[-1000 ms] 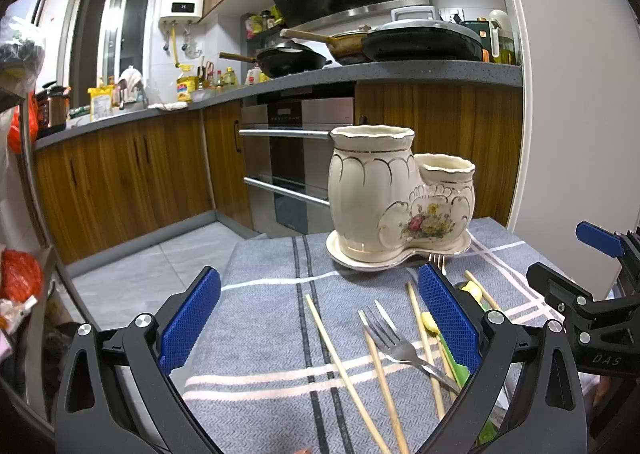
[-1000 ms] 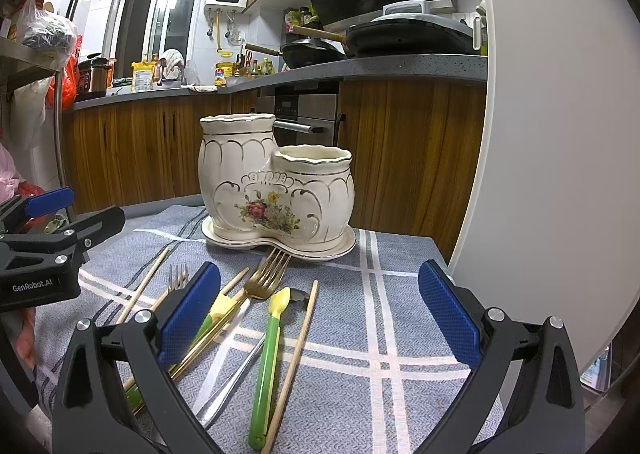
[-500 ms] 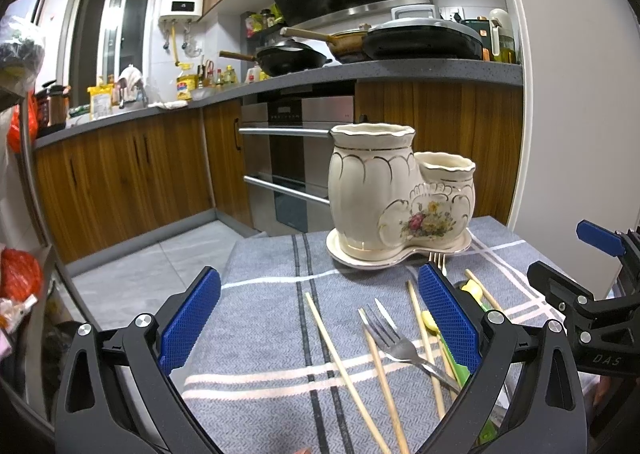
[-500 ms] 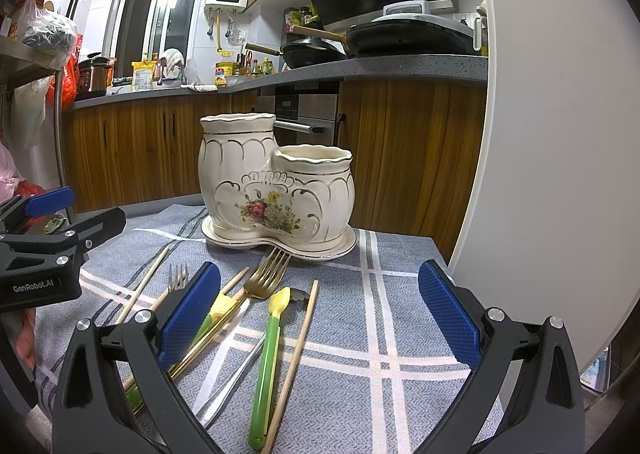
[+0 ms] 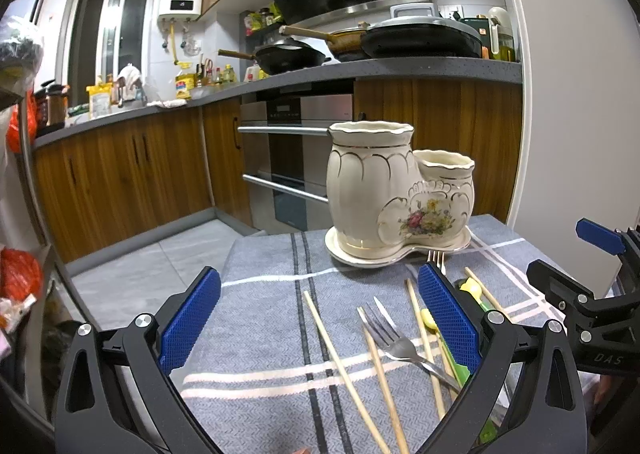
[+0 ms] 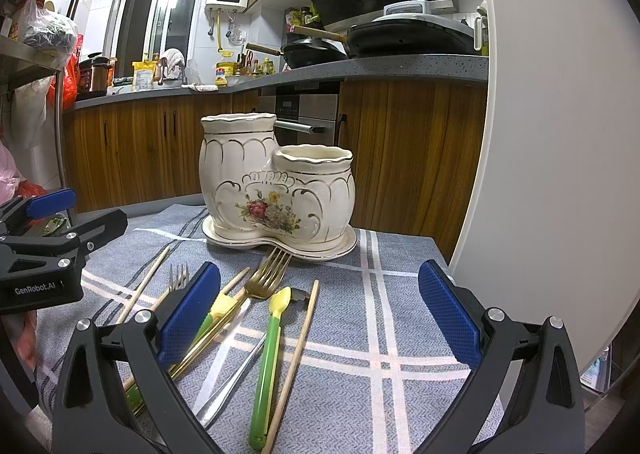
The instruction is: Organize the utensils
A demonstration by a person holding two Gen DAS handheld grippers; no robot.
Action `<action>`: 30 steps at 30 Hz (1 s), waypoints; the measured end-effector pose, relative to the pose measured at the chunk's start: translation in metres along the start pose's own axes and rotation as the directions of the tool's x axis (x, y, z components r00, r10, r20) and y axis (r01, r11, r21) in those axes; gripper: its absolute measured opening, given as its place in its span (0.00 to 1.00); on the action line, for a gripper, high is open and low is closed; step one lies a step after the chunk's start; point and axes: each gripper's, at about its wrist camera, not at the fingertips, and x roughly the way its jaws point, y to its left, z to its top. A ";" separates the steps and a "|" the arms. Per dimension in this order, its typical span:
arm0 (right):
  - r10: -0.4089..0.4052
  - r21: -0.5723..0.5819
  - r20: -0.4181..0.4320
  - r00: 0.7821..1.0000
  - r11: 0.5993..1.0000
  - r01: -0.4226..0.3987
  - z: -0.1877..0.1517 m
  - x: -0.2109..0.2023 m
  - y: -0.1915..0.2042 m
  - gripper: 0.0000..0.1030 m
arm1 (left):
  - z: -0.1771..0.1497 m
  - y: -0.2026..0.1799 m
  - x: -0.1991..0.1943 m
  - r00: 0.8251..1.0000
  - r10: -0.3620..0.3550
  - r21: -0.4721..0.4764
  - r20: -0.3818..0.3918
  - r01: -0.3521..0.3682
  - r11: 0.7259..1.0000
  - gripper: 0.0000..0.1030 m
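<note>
A cream ceramic double utensil holder [image 5: 396, 194] [image 6: 276, 182] stands empty on its saucer at the far side of a grey striped cloth [image 5: 264, 318]. Loose utensils lie in front of it: wooden chopsticks [image 5: 344, 366] [image 6: 296, 350], a silver fork [image 5: 396, 342], a gold fork [image 6: 264, 278], and green-handled yellow spoons [image 6: 268, 358]. My left gripper [image 5: 320, 318] is open and empty, low over the cloth left of the utensils. My right gripper [image 6: 320, 314] is open and empty, just above the utensils.
The table's far edge drops to a tiled floor [image 5: 152, 266]. Wooden cabinets and an oven [image 5: 296, 158] stand behind. A white wall [image 6: 560, 134] borders the table's right side. Each gripper shows at the edge of the other's view [image 5: 592, 294] [image 6: 44, 254].
</note>
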 end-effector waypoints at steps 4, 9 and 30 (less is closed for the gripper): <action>-0.002 -0.003 -0.007 1.000 1.000 0.002 0.000 0.002 0.000 0.95 | -0.005 0.001 0.002 1.000 -0.007 0.008 -0.010 0.007 1.000 0.95; -0.017 0.043 0.011 1.000 0.999 0.016 0.003 -0.002 -0.017 0.95 | -0.002 0.018 0.004 0.999 0.009 -0.007 -0.041 -0.009 1.000 0.95; 0.081 0.033 -0.233 0.969 0.997 -0.075 -0.013 0.024 -0.024 0.95 | -0.020 0.016 0.036 0.943 -0.021 0.077 -0.331 0.050 0.996 0.93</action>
